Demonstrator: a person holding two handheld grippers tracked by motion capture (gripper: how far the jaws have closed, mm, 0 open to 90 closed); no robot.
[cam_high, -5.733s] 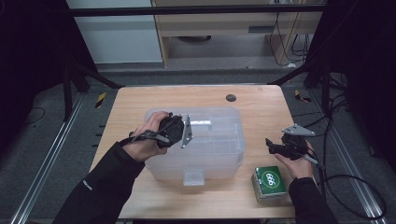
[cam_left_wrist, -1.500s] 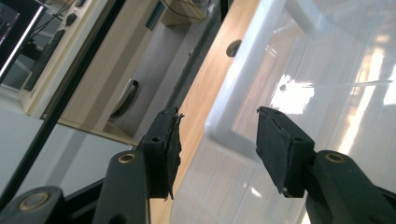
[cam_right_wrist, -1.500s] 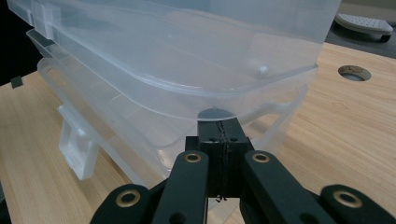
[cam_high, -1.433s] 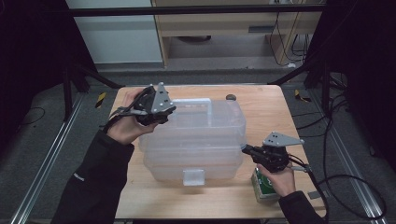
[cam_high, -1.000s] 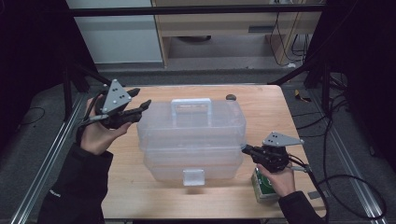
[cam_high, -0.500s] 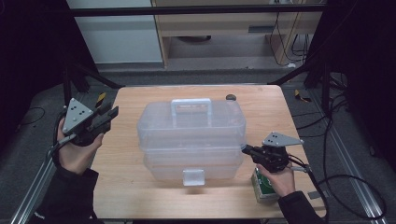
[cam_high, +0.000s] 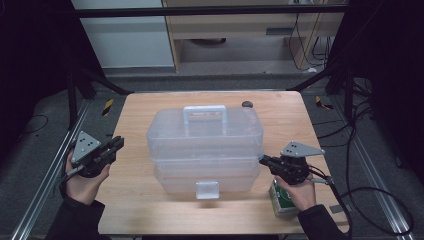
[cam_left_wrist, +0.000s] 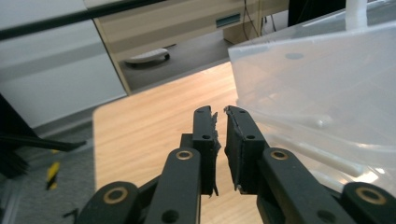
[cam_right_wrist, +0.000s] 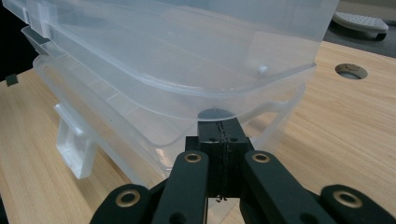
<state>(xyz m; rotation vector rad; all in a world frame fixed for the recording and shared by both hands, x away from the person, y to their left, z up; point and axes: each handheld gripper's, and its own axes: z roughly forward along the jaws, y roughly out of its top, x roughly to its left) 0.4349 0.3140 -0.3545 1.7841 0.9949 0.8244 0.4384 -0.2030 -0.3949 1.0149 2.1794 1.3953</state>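
Clear plastic storage box (cam_high: 205, 147) sits in the middle of the worktop (cam_high: 135, 115), its lid lying tilted over the base with the white handle (cam_high: 204, 114) toward the far side and the front latch (cam_high: 207, 190) facing the person. Since the earlier frames, the left hand-held gripper (cam_high: 112, 148) has drawn away from the lid's far left corner to the left edge of the worktop, well apart from the box, while the right hand-held gripper (cam_high: 264, 161) has kept its place at the box's right side. A green-labelled carton (cam_high: 281, 200) lies under the right hand, and a small dark round hole (cam_high: 246, 104) sits just beyond the box. The left jaws stand slightly parted and hold nothing. The right jaws are pressed together, their tips against the lid's rim (cam_right_wrist: 219, 109).
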